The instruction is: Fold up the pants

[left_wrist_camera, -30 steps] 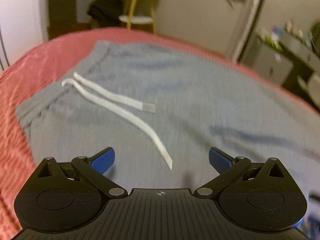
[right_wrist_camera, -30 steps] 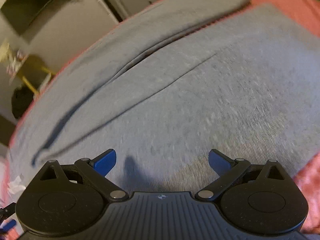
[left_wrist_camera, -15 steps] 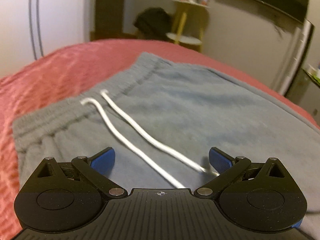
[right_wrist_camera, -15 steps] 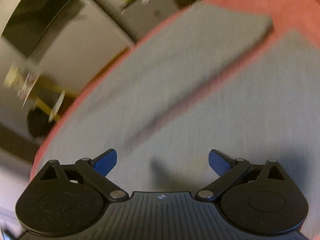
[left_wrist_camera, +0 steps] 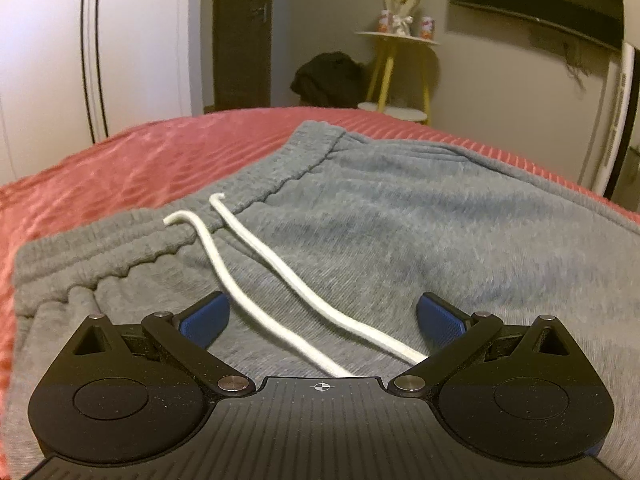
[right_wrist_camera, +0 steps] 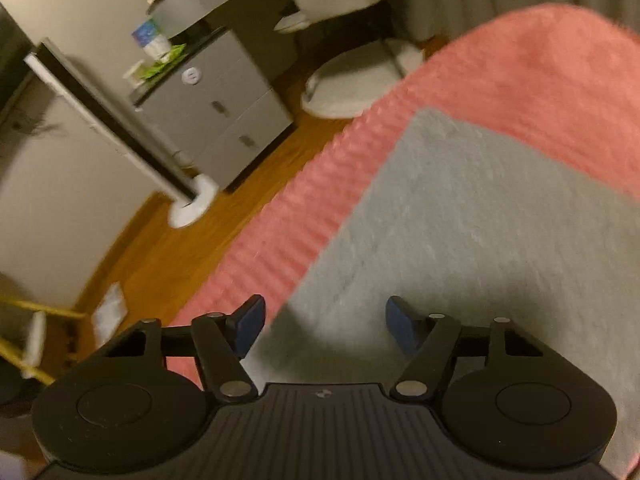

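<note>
Left wrist view looks low across the grey pants (left_wrist_camera: 400, 216), which lie flat on a red bedspread (left_wrist_camera: 132, 168). The elastic waistband (left_wrist_camera: 224, 200) runs from the lower left up toward the middle, and its far corner ends short of the bed's far edge, with a strip of bare red cover beyond it. To the left of the waistband the bedspread is open and unoccupied all the way to the frame's edge. 2 white drawstrings (left_wrist_camera: 280, 280) trail from the waistband down toward the camera and pass between the fingers of the left gripper (left_wrist_camera: 322, 316), whose blue pads stand wide apart and press on nothing. Past the bed stand a yellow stool (left_wrist_camera: 400, 76) and a dark heap (left_wrist_camera: 328, 78) on the floor. Right wrist view, somewhat blurred, shows the other end of the pants (right_wrist_camera: 500, 220): a square grey corner with a straight edge running diagonally down toward the gripper, a band of red bedspread (right_wrist_camera: 320, 200) outside it, then the bed's edge and the wooden floor (right_wrist_camera: 180, 248). More red cover lies free beyond the corner at upper right. The right gripper (right_wrist_camera: 324, 320) hovers right over that diagonal edge, its jaws closing from a medium gap; grey cloth shows below the gap, and the pads do not yet pinch it.
</note>
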Demonstrator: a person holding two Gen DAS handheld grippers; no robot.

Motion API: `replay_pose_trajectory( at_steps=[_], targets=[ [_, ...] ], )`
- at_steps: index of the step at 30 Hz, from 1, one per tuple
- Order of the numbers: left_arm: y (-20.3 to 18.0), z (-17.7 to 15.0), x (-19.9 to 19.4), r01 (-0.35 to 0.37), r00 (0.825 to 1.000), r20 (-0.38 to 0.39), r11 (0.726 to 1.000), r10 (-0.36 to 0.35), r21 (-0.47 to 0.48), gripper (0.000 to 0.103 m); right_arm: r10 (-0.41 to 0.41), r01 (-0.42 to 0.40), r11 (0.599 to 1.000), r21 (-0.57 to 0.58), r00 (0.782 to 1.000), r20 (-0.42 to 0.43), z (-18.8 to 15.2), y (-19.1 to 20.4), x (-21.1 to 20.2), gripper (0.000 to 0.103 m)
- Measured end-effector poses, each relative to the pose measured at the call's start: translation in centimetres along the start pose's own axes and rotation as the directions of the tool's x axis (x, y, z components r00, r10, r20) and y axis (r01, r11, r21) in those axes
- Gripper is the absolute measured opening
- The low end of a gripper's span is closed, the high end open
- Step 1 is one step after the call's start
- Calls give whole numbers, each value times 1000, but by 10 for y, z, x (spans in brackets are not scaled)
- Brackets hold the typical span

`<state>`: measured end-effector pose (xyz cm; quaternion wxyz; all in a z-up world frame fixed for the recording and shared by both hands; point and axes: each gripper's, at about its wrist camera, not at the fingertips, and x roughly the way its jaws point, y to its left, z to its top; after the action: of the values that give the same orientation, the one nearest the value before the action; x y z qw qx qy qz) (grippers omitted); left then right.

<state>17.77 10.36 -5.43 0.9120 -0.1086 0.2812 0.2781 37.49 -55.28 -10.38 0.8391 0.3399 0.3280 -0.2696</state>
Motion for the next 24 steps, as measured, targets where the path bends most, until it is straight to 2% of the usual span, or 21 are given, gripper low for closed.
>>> replay_pose_trajectory(
  at_steps=[3,4,5,7,9,10,11,14,18,21,24],
  targets=[
    [0,-2,-3,0,1000,6,1000,0,0,103,-51,51,999,-12,999,12,-1,11,10,62],
    [0,-2,-3,-1,1000,5,1000,1,1,103,-72,73,997,-31,997,22,-2,15,12,56],
    [0,-2,-2,2,1000,3,1000,-2,-2,103,-106,108,993,-56,994,28,-4,18,14,45],
    [2,-2,-1,11,1000,-1,1000,-11,-13,103,-149,154,981,-114,987,55,-10,20,13,32],
    [5,-1,-1,22,1000,-2,999,-22,-25,103,-141,149,979,-139,988,70,-6,15,8,23],
    [6,-1,-2,26,1000,-1,999,-26,-29,103,-123,132,982,-134,990,68,-8,10,0,10],
    [7,-1,-2,33,999,-2,999,-33,-35,103,-93,100,989,-112,993,67,-8,4,-8,4],
    [9,1,-2,46,999,-7,998,-46,-41,103,20,-6,995,-102,991,132,-17,-23,-57,4],
    [12,3,-3,72,997,-13,996,-73,-54,103,168,-175,984,18,966,195,-51,-101,-126,4],
    [17,5,-6,98,995,-20,993,-100,-72,103,183,-206,975,83,957,225,-93,-160,-159,4],
    [16,13,-12,155,986,-44,985,-159,-80,103,187,-222,966,135,954,234,-125,-199,-163,4]
  ],
)
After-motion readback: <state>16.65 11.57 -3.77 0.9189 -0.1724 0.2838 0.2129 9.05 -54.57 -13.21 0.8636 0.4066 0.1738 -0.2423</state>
